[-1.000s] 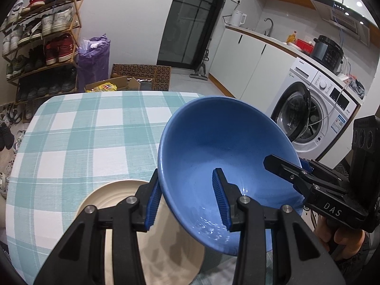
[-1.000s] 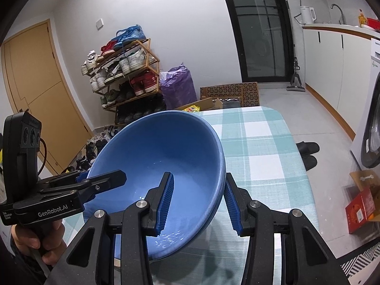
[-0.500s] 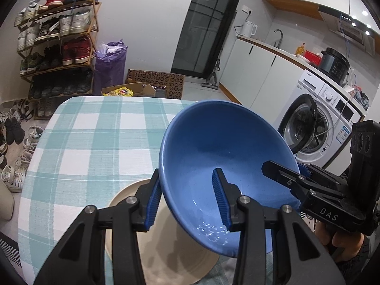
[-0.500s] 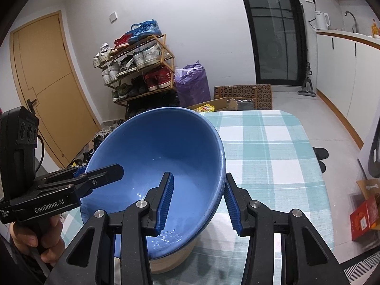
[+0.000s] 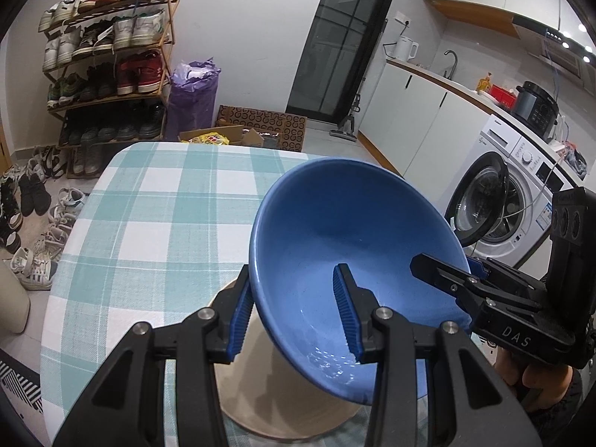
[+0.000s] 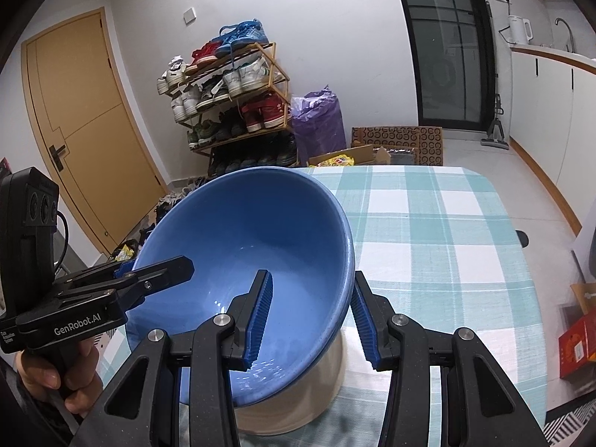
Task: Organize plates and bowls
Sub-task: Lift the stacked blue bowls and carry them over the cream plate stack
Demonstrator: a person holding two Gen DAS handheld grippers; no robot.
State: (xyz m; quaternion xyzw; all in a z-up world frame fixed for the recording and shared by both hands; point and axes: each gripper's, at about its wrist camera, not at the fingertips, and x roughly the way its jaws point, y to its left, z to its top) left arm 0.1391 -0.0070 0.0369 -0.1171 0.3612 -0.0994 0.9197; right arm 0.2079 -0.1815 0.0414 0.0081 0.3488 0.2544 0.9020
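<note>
Here, a blue bowl (image 5: 354, 246) is clamped at opposite rims by the left gripper (image 5: 294, 313) and right gripper (image 6: 311, 313). It is held tilted above a cream plate (image 5: 260, 402), likely for stacking.

Cream dish (image 5: 283, 406) under blue bowl (image 5: 357, 246) mostly hidden in both views; plate or bowl, cannot tell. Whether blue bowl touches it: hidden. Blue bowl's underside out of sight. Worktop (image 5: 156, 219) near edge cut off by frame bottom and gripper bodies. Left gripper (image 5: 294, 313) outer pad partly behind bowl wall. Right gripper (image 6: 311, 314) handle below frame. Hand (image 6: 59, 376) on left gripper cut by picture edge. Shoes on rack (image 6: 231, 89) too small to tell apart. Box contents (image 5: 210, 138) unclear.
</note>
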